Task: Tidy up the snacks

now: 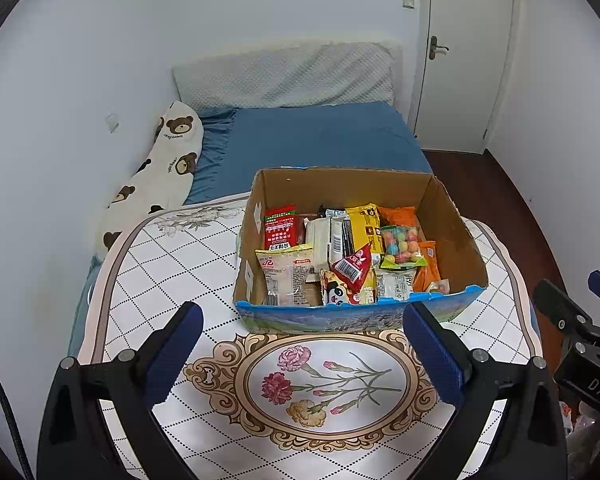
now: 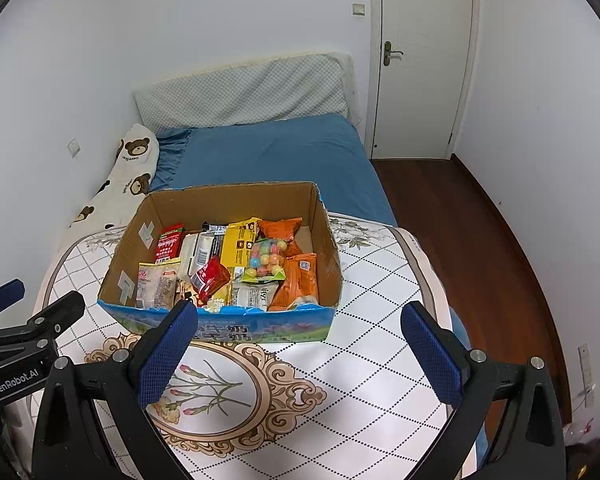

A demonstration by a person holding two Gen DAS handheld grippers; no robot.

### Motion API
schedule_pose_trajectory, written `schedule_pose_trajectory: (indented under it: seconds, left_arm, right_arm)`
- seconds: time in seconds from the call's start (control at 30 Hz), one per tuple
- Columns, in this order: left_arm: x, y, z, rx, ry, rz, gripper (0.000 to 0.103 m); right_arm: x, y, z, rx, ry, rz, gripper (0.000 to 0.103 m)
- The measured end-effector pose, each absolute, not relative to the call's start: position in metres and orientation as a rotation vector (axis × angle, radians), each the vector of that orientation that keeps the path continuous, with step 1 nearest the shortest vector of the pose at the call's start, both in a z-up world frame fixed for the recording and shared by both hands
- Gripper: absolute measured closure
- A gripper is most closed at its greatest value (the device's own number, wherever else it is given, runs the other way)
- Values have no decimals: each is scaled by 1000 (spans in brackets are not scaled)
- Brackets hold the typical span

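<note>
Your left gripper [image 1: 302, 308] hangs over the near part of the table [image 1: 180, 272] with its fingers [image 1: 180, 344] spread wide and nothing between them; your right gripper [image 2: 298, 308] hangs alongside it, its fingers [image 2: 430, 348] just as wide apart and just as empty. The snacks all sit in the open cardboard box [image 1: 452, 224], which rests on the far half of the table, closer to the far edge than to you. Inside, a red packet [image 1: 280, 226] stands at the far left, a pale bun wrapper [image 1: 286, 276] leans on the near left wall, a yellow packet [image 1: 366, 224] stands in the middle, a bag of coloured candy balls [image 1: 402, 246] lies right of centre, and orange packets [image 1: 426, 270] fill the right side. In the right wrist view your left finger overlaps the box's torn blue front rim [image 2: 260, 312]; whether it touches cannot be told. Between you and the box the flowered tablecloth [image 1: 324, 380] lies bare, giving open room. Left of the box there is a broad strip of cloth to the table edge; on the right the strip is narrower before the edge drops to the wooden floor [image 2: 460, 216]. Behind the table lies the bed [image 2: 276, 152] with its blue sheet, a bear-print pillow [image 1: 164, 164] along the wall.
</note>
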State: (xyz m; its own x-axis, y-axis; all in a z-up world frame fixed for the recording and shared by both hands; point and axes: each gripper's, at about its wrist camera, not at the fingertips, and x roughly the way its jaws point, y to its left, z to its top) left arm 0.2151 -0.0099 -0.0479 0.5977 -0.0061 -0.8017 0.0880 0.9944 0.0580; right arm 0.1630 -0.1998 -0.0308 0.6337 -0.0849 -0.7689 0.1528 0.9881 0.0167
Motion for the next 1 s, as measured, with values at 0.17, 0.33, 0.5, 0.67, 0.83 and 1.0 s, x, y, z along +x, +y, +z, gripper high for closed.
schedule_pose_trajectory:
  seconds: [0.17, 0.33, 0.5, 0.67, 0.83, 1.0]
  left_arm:
    - [215, -11, -47, 96, 924, -54, 0]
    - [215, -12, -47, 98, 920, -62, 0]
    - [214, -13, -47, 99, 920, -63, 0]
    - [214, -13, -47, 100, 921, -62, 0]
    - [212, -14, -48, 101, 923, -67, 0]
    - [211, -13, -47, 98, 915, -71, 0]
  right_arm:
    - [163, -199, -30, 85, 872, -138, 0]
    - [164, -199, -28, 85, 869, -142, 0]
    - [164, -200, -28, 85, 868, -144, 0]
    - [164, -200, -28, 89, 870, -144, 0]
    - [164, -200, -29, 87, 869, -145, 0]
    - [164, -200, -29, 88, 870, -145, 0]
